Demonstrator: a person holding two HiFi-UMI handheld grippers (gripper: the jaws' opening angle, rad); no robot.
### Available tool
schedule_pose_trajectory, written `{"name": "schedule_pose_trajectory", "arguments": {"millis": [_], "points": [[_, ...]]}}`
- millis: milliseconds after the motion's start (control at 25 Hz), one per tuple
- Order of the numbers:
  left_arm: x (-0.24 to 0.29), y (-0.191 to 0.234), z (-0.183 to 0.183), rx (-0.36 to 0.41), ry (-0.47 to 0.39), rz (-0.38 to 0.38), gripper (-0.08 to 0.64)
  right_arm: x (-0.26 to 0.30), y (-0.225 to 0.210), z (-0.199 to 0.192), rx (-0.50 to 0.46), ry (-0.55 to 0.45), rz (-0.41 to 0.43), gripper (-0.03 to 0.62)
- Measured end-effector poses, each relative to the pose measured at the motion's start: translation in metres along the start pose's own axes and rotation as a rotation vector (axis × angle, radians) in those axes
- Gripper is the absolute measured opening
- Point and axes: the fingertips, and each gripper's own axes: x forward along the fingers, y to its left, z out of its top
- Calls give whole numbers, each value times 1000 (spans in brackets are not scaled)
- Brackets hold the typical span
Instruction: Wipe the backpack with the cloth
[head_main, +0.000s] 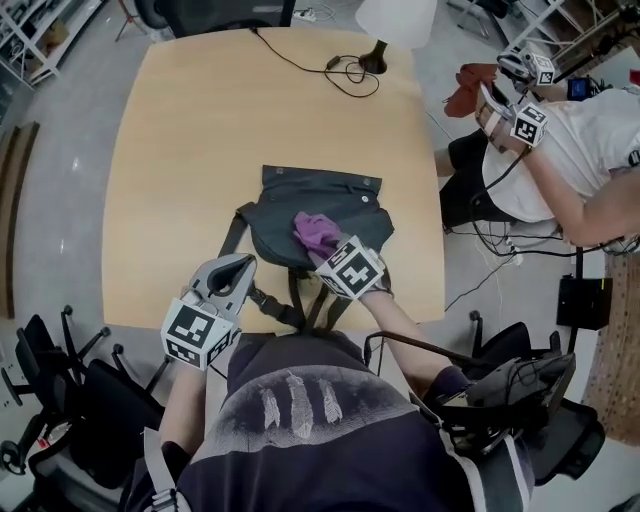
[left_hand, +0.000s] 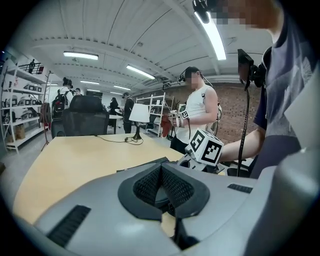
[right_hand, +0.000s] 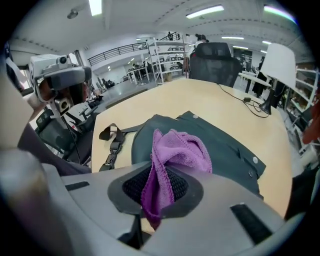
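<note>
Purple cloth looks soft, pinched mid-fold in the right gripper; backpack likely limp; left gripper closed, empty.

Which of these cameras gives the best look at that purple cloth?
The right gripper view: the purple cloth fills the middle, pinched by the right hand-held gripper above the backpack. The head view shows it only small, bunched over the backpack. The left gripper view misses it.

An open lab-workshop: metal shelving racks and a brick wall beyond the left tongs, strip lights overhead.
</note>
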Motion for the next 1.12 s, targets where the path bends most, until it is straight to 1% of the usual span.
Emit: {"name": "schedule_pose_trajectory", "arguments": {"millis": [80, 120, 200, 240, 320, 360, 440, 520, 600, 640, 680, 720, 760, 800, 840, 880, 920, 1000, 1040, 1120], "points": [[-6, 15, 0, -2, -8, -8, 8, 9, 11, 6, -11, 25, 1, 29], [-9, 23, -2, -5, -10, -9, 8, 12, 16, 10, 5, 20, 13, 30], [-15, 37, -6, -16, -8, -4, 8, 18, 31, 22, 58, -7, 67, 30], [-18, 43, -9, -22, -9, -1, 8, 22, 40, 27, 63, -12, 89, 29], [-23, 54, -11, -29, -12, 4, 8, 30, 57, 36, 37, -7, 119, 29], [-26, 59, -12, -31, -14, 6, 9, 34, 67, 42, 39, -15, 155, 29], [-30, 66, -14, -30, -13, 10, 8, 38, 87, 58, 88, -55, 272, 29], [-32, 72, -15, -25, -14, 14, 8, 37, 106, 77, 169, -123, 421, 29], [-35, 78, -14, -28, -24, 24, 8, 25, 120, 104, 320, -240, 610, 29], [-38, 83, -14, -31, -30, 32, 8, 18, 124, 119, 396, -298, 687, 29], [-41, 87, -15, -34, -33, 42, 8, 13, 124, 131, 455, -347, 739, 29], [-44, 92, -17, -35, -32, 54, 8, 10, 121, 142, 498, -387, 766, 29], [-48, 97, -19, -35, -27, 65, 8, 11, 115, 152, 532, -417, 768, 29], [-51, 102, -22, -33, -20, 75, 8, 17, 105, 160, 557, -434, 739, 29], [-53, 105, -24, -32, -13, 82, 8, 28, 91, 164, 565, -432, 676, 29], [-55, 107, -25, -33, -7, 85, 8, 43, 74, 164, 552, -406, 580, 29], [-57, 107, -26, -34, -4, 84, 8, 59, 56, 160, 511, -357, 462, 29], [-56, 103, -26, -35, -2, 73, 8, 85, 23, 142, 373, -222, 236, 29], [-55, 101, -26, -35, -2, 67, 8, 91, 12, 132, 299, -156, 154, 29], [-51, 97, -26, -33, 2, 56, 8, 93, -5, 120, 166, -60, 41, 29]]}}
